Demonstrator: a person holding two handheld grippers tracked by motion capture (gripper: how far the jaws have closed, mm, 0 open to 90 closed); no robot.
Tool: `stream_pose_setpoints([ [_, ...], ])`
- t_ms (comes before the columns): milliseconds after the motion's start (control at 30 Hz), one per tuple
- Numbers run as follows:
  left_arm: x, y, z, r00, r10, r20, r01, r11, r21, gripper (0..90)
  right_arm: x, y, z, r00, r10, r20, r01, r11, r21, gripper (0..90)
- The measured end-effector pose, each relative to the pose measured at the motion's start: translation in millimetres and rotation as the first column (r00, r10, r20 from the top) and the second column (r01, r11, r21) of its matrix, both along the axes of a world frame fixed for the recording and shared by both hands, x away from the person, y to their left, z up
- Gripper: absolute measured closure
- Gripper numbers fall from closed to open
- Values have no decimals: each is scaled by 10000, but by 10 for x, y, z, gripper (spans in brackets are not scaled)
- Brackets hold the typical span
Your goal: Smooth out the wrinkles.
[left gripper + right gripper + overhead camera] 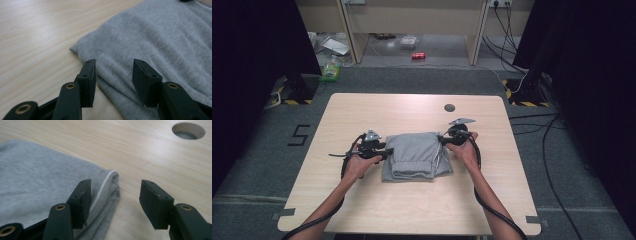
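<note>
- Folded grey garment (417, 156) lies mid-worktop (362, 110); fold looks done, I judge.
- My left tongs (113, 71) and right tongs (113, 195) gape over its edges, gripping nothing.
- Next: back both off without snagging cloth.

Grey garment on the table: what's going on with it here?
A person holds tongs in each hand at either side of a folded grey garment on the wooden table. The left tongs and right tongs both stand open at its edges, gripping nothing. The fold looks finished.
</note>
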State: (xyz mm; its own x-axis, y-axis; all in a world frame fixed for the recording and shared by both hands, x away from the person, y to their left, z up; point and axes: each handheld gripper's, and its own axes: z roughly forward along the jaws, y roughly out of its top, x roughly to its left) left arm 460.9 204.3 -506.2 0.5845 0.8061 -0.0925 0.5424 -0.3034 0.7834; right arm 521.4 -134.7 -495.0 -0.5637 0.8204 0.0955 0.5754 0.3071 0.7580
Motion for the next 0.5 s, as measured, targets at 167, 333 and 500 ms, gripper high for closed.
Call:
stream_pose_setpoints([
  [167,-223,-46,94,9987,-362,356,367,9993,-112,495,-319,54,100,9962,868,47,-868,9962,3,389],
  [333,-450,-96,144,9957,-844,373,854,9960,-270,468,-479,59,9,9953,964,-125,-970,9933,-630,389],
  [500,-529,-72,39,9950,-959,264,959,9954,-2,478,-470,6,-82,9963,774,-370,-793,9954,-532,382],
])
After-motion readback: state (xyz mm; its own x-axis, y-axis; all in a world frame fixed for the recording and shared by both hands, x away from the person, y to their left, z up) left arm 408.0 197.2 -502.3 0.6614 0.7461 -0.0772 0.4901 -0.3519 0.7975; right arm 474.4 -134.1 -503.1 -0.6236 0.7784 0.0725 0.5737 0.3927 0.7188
